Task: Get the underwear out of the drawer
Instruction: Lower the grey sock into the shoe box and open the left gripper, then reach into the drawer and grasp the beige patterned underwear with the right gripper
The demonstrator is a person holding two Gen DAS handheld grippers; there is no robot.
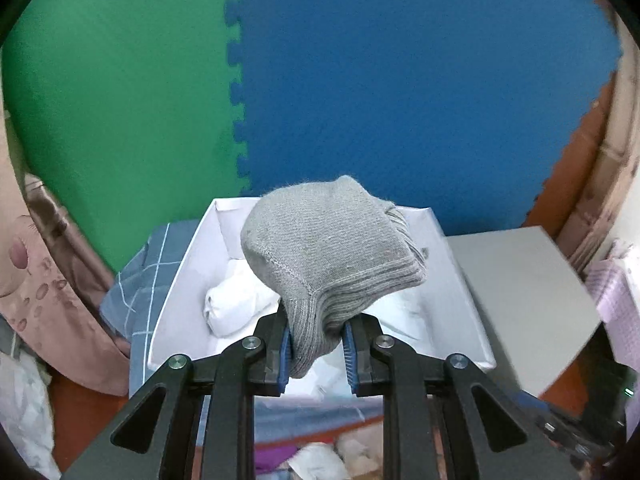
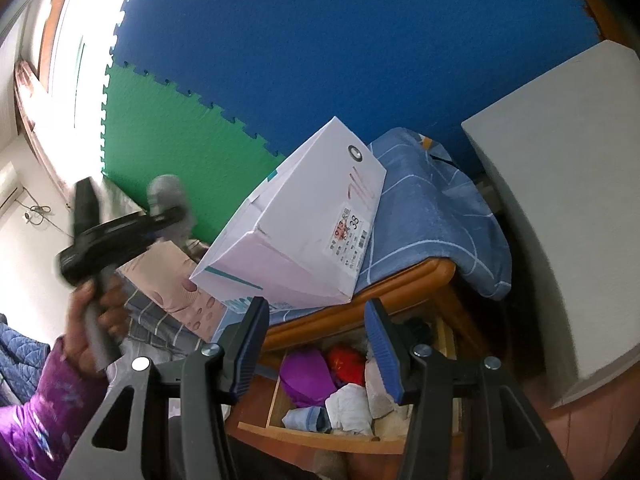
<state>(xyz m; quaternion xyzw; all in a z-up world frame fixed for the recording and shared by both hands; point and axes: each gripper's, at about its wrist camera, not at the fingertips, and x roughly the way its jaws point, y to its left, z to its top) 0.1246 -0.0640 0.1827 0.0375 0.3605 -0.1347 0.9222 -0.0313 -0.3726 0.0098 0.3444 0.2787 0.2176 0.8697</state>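
Observation:
My left gripper [image 1: 316, 350] is shut on a grey knitted garment [image 1: 332, 252] and holds it above an open white box [image 1: 468, 292] with white rolled cloth [image 1: 232, 304] inside. In the right wrist view the left gripper [image 2: 160, 224] shows at the left with the grey garment [image 2: 168, 196], blurred. My right gripper [image 2: 318, 344] is open and empty above the open wooden drawer [image 2: 312, 438], which holds purple [image 2: 306, 374], red [image 2: 346, 362], white [image 2: 348, 404] and light blue [image 2: 306, 418] pieces of clothing.
The white box [image 2: 304, 232] sits on a blue checked cloth [image 2: 432, 216] over the wooden cabinet top [image 2: 360, 300]. A grey block [image 2: 560, 200] stands to the right. A pink patterned cloth [image 1: 44, 280] lies left. Blue and green foam mats [image 1: 400, 80] form the backdrop.

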